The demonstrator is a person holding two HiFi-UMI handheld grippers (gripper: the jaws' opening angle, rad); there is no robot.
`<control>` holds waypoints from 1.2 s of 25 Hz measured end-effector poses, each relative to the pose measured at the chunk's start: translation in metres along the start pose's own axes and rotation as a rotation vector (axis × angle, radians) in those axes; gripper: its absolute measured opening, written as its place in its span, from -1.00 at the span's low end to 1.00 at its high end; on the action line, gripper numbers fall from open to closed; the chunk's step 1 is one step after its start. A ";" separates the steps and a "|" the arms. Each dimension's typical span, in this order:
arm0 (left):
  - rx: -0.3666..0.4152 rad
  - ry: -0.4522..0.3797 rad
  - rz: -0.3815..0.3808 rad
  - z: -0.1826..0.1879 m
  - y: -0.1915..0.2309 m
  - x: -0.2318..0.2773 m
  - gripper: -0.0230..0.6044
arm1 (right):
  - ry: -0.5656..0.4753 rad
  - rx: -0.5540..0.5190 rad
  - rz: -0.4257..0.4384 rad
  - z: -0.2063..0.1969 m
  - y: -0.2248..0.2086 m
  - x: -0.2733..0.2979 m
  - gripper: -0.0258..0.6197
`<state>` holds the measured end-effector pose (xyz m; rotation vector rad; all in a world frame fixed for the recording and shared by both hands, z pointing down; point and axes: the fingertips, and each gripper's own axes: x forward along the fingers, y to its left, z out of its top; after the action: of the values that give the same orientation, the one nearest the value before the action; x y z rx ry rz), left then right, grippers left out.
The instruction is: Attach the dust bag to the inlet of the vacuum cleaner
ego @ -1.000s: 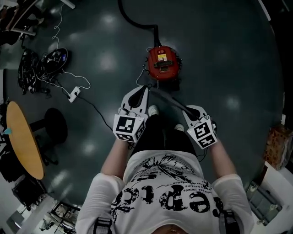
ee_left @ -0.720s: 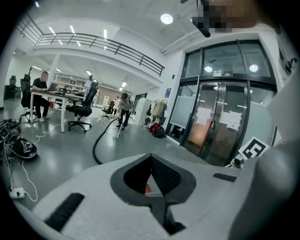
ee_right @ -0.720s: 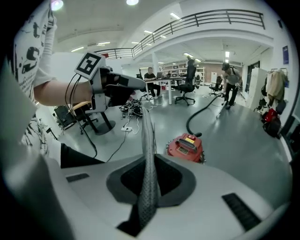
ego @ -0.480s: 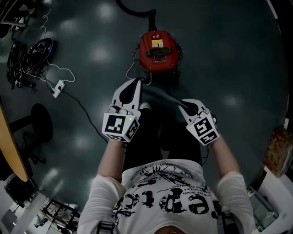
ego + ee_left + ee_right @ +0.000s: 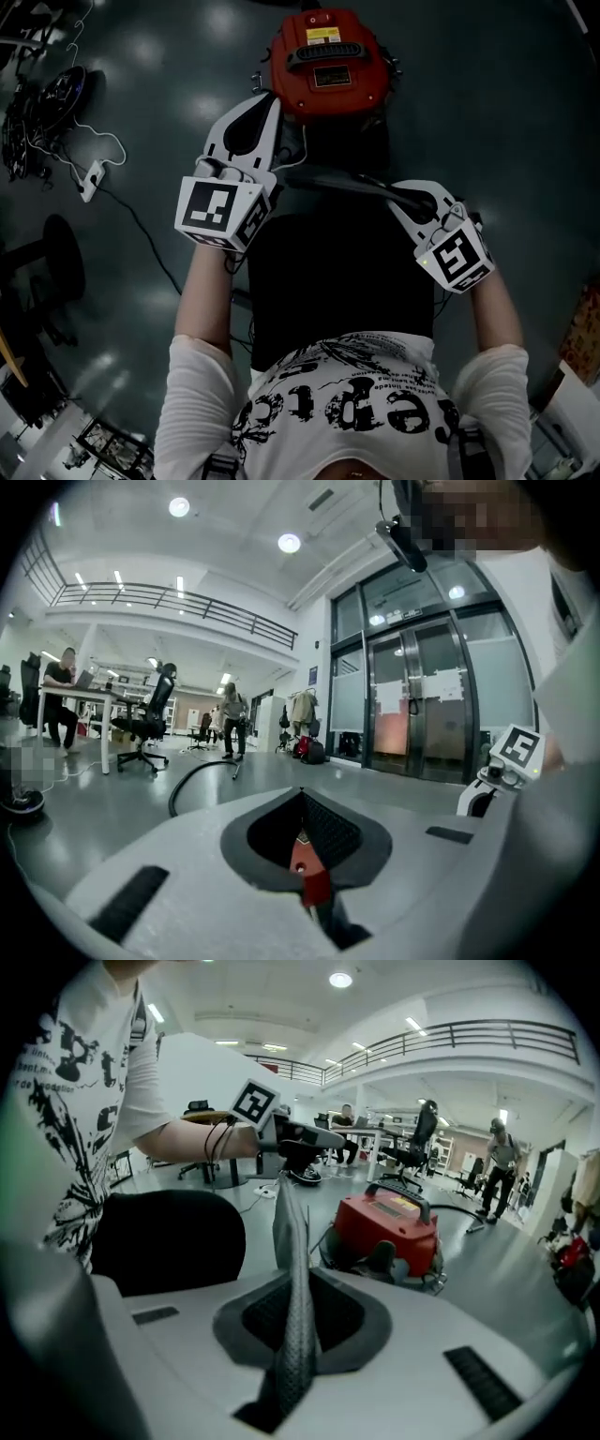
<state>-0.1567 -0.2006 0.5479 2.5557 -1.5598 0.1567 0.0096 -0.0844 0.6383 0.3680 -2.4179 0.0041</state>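
Observation:
The red vacuum cleaner [image 5: 328, 56] stands on the dark floor just beyond my hands, and it also shows as the vacuum cleaner [image 5: 389, 1222] in the right gripper view. The grey dust bag [image 5: 333, 180] is stretched as a narrow strip between both grippers, in front of the person's dark lap. My left gripper [image 5: 270, 98] points at the vacuum's left side; its jaws [image 5: 302, 841] are shut on a thin red tab [image 5: 307, 869] of the bag. My right gripper [image 5: 401, 194] is shut on the bag's grey fabric [image 5: 298, 1316], which rises edge-on toward the left gripper.
A black hose [image 5: 202, 771] leaves the vacuum across the floor. A white power strip [image 5: 92, 173] with cables lies at the left, near a dark stool [image 5: 56, 258]. Office chairs, desks and people are further off; glass doors [image 5: 412, 705] stand to the right.
Both grippers have come down and forward with the bag still stretched between them. The vacuum now looks larger and lies right at the left gripper's tips.

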 end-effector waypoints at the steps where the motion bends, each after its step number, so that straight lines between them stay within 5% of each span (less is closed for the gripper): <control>1: 0.017 0.000 -0.016 -0.008 -0.002 0.004 -0.92 | 0.004 -0.021 0.001 -0.007 0.000 0.005 -0.85; 6: 0.055 0.020 -0.066 -0.028 -0.009 0.010 -0.92 | 0.030 -0.035 0.005 -0.026 -0.002 0.012 -0.85; 12: 0.228 0.159 -0.196 -0.046 0.011 0.057 -0.34 | 0.047 0.005 0.036 -0.036 -0.009 0.019 -0.85; 23: 0.479 0.375 -0.388 -0.080 0.024 0.126 -0.32 | 0.080 -0.130 0.114 -0.054 -0.019 0.030 -0.85; 30: 0.482 0.416 -0.431 -0.083 0.019 0.141 -0.36 | 0.066 -0.181 0.130 -0.055 -0.023 0.034 -0.85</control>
<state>-0.1102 -0.3179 0.6534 2.8697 -0.8744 1.0412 0.0256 -0.1105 0.6998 0.1262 -2.3504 -0.1422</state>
